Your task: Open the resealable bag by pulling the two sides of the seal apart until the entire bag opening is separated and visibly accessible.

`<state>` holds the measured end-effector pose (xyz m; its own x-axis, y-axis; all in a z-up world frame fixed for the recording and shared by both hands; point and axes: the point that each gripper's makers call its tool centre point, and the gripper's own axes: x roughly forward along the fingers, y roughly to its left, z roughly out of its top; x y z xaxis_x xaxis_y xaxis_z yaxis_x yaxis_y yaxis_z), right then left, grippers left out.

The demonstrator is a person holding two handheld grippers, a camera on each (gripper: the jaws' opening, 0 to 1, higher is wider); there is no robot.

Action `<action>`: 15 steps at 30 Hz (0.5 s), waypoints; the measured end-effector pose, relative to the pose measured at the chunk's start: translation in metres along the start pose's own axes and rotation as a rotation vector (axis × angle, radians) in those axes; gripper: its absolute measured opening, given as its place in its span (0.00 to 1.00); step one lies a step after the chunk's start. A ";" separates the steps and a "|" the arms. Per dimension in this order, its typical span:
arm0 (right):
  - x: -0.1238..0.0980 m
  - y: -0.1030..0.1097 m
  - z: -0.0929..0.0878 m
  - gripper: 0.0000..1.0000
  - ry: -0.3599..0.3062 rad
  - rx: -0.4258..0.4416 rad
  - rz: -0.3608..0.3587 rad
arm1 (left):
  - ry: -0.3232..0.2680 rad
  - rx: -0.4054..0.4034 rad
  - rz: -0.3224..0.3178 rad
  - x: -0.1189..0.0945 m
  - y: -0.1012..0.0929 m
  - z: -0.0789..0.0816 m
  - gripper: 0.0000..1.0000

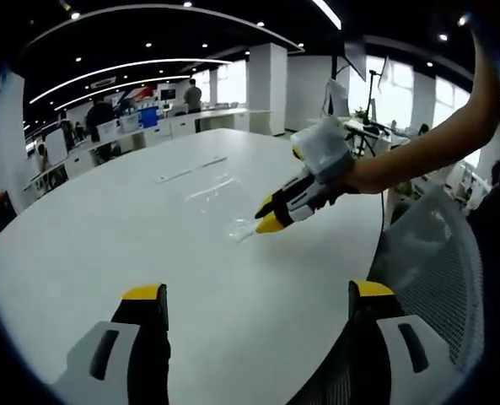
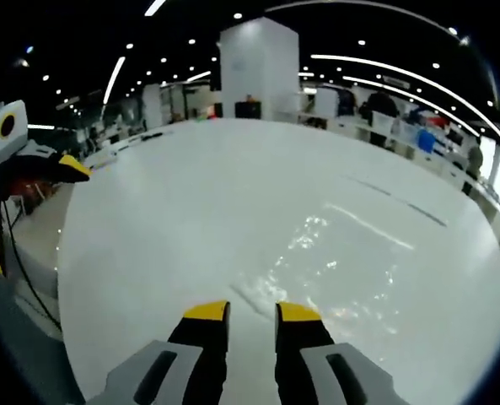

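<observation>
Bag: the clear, flat resealable plastic bag (image 1: 207, 187) lies on the broad white round bench (image 1: 106, 245), seal not yet parted; in the right gripper view it shows as glints just ahead of the jaws (image 2: 317, 270).
Step in hand: first grip on a near corner of the bag — I judge it best to pinch only one film layer by the seal, so the other gripper can take the opposite layer.
Right gripper: (image 1: 266, 221) its yellow-tipped jaws are nearly closed at the bag's near corner; whether they hold the film, I cannot tell.
Left gripper: (image 1: 258, 291) jaws wide apart and empty, low over the bench, well short of the bag.
Arm pose: a bare forearm (image 1: 427, 143) reaches in from the right, slanting down — gripper tips angled toward the bench.
</observation>
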<state>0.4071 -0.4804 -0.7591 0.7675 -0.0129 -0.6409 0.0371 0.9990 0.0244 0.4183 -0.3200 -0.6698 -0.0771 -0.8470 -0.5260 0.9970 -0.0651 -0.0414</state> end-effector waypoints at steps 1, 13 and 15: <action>0.001 0.000 0.000 0.14 0.003 0.005 0.000 | 0.001 0.000 -0.001 0.000 0.000 0.000 0.86; 0.015 0.000 -0.005 0.13 0.035 0.022 -0.019 | 0.007 -0.009 0.001 0.000 0.000 -0.001 0.85; 0.016 -0.002 -0.006 0.12 0.042 0.014 -0.023 | 0.008 -0.008 0.002 -0.001 0.000 -0.001 0.85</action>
<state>0.4154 -0.4819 -0.7745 0.7386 -0.0338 -0.6733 0.0639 0.9978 0.0201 0.4188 -0.3186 -0.6706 -0.0747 -0.8427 -0.5332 0.9972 -0.0588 -0.0469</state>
